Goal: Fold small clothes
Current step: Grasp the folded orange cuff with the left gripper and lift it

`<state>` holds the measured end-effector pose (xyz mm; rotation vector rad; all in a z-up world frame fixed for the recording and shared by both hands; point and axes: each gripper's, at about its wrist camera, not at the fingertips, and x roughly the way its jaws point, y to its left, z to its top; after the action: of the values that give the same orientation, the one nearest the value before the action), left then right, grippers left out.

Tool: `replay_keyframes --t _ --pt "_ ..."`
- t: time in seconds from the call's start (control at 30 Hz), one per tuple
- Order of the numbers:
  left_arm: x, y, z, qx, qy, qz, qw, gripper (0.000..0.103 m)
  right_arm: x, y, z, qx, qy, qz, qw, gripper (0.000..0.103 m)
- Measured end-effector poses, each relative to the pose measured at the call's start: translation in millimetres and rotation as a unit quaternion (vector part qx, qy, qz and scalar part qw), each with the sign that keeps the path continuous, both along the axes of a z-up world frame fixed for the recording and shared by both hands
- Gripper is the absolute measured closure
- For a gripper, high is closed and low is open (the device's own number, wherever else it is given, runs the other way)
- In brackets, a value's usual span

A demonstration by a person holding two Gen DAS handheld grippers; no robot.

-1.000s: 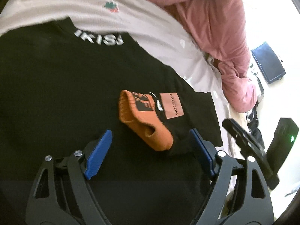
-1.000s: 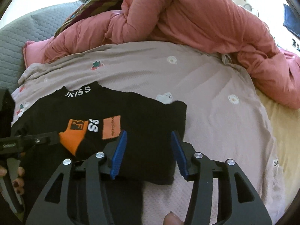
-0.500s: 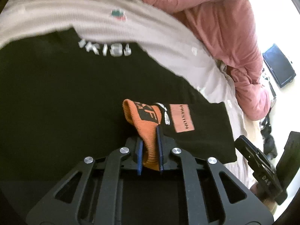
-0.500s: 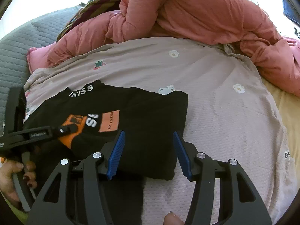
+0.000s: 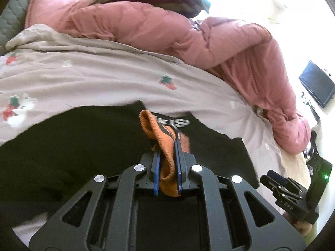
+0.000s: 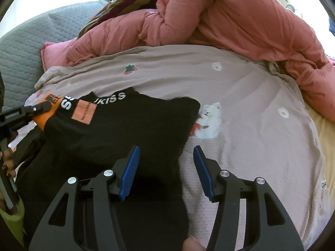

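Folding the sleeve across calls for a steady, low carry: the left hand-held gripper [image 5: 167,167] is clamped on the orange ribbed cuff [image 5: 156,133] of the black top [image 6: 117,129], so I would judge it best to draw the cuff toward 12 o'clock, keeping the cloth taut but not stretched. The right hand-held gripper [image 6: 165,169] hangs spread wide over the garment's 3 o'clock edge, gripping nothing, and could pin that edge. The top lies on the bed sheet [image 6: 251,113], a thin, finely textured beige weave with small prints. At 12 o'clock a puffy pink quilt [image 6: 230,14] is heaped.
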<state>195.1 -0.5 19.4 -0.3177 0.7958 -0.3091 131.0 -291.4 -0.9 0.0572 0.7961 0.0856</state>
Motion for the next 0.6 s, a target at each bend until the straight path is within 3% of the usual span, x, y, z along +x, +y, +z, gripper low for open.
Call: replay_keyframes --t 0.27,0.6 --pt "2.0 37.8 -13.9 -0.017 0.018 0.026 0.9993 0.097 9.5 30.1 -3.3 -0.014 0.010 0.026 1.000 0.051" --pt "-7.0 79.2 -9.6 -0.025 0.003 0.065 0.9976 0.097 20.5 45.5 -10.2 -0.031 0.021 0.033 0.999 0.051"
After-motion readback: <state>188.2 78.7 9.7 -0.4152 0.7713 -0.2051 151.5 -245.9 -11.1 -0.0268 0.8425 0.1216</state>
